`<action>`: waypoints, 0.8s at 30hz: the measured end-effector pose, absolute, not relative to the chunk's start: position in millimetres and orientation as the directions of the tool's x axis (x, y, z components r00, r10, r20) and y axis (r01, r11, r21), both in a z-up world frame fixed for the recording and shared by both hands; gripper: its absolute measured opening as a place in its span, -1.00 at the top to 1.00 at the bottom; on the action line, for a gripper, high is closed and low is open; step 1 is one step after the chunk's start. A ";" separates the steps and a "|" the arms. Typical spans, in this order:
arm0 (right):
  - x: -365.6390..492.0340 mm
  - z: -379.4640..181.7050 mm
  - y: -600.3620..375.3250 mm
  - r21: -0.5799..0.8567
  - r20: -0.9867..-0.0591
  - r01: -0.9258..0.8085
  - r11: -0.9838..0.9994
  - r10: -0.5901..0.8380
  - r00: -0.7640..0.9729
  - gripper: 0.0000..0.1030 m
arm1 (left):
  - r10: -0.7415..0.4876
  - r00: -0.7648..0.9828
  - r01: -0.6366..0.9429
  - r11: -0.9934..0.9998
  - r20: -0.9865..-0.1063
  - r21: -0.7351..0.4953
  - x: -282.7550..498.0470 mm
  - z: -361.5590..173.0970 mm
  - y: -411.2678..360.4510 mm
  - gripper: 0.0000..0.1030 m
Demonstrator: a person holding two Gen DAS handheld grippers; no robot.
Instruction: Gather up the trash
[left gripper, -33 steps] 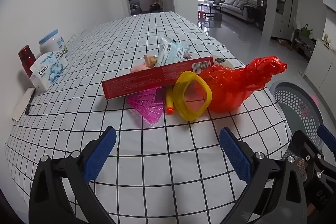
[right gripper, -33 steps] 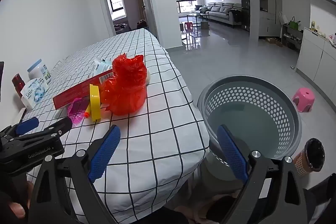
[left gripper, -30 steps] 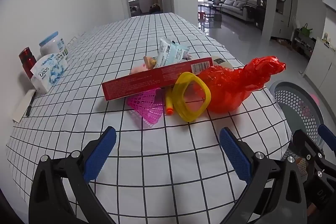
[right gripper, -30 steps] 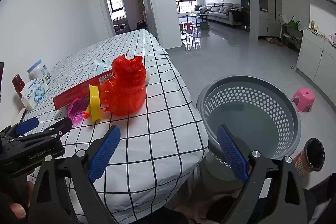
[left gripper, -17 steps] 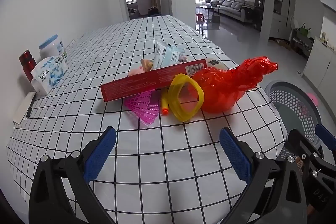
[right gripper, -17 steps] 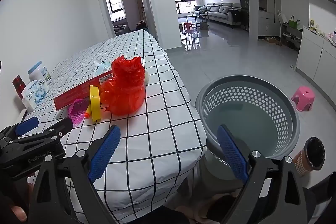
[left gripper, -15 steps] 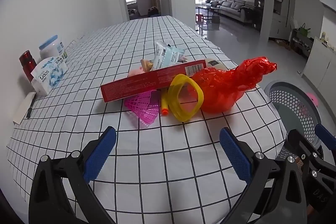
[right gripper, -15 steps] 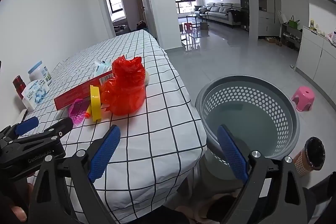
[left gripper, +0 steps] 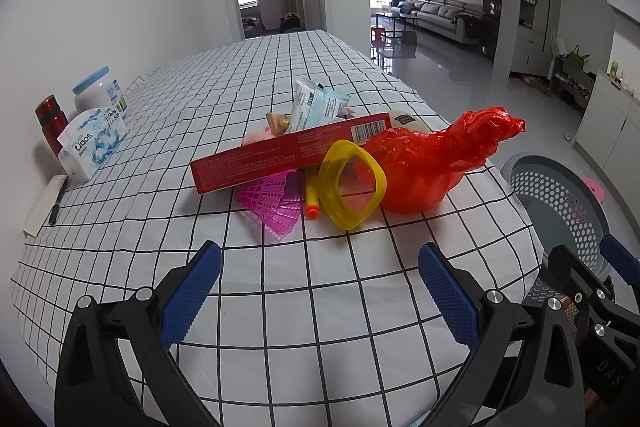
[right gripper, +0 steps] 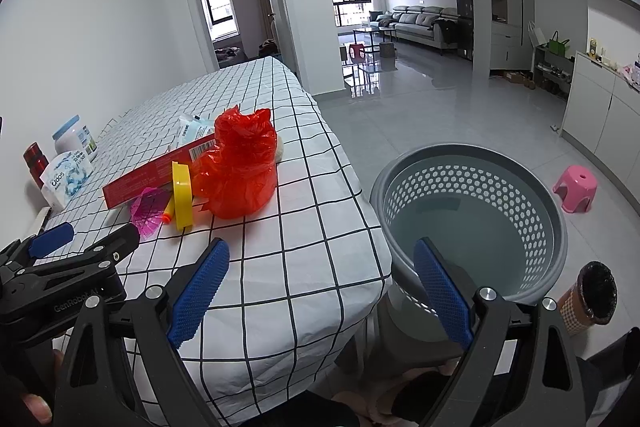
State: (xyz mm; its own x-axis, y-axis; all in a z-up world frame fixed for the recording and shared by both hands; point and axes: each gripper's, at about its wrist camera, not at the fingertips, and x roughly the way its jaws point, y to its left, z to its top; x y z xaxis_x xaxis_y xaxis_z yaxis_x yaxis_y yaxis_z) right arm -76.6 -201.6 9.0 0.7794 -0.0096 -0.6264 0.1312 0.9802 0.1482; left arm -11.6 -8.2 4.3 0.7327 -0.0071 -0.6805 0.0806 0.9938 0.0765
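hovering: left gripper (left gripper: 320,287) and right gripper (right gripper: 322,281) both spread, one red bag (left gripper: 432,163), one basket (right gripper: 556,227).

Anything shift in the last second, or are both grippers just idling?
The left gripper drifted slightly, so the pile sits a little lower and further left in its view. Nothing was grasped or released. Red bag, red box, yellow ring and basket are unmoved; both grippers remain open.

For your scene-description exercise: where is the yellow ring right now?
The yellow ring stands on edge on the checked table, mid-pile, between the orange dart and the red plastic bag.
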 end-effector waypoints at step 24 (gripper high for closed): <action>-75.7 9.2 -200.3 0.145 -0.624 0.137 0.980 -0.017 0.782 -0.73 | 0.000 0.737 0.083 0.992 -0.676 0.090 -10.8 2.9 -9.0 -0.88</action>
State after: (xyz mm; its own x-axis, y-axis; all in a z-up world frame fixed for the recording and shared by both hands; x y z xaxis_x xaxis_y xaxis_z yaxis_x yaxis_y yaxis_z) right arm -75.7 -200.3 9.2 0.7816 -0.0172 -0.6236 0.1370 0.9800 0.1446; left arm -10.8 -9.0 2.9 0.7373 -0.0003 -0.6755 0.0831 0.9924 0.0903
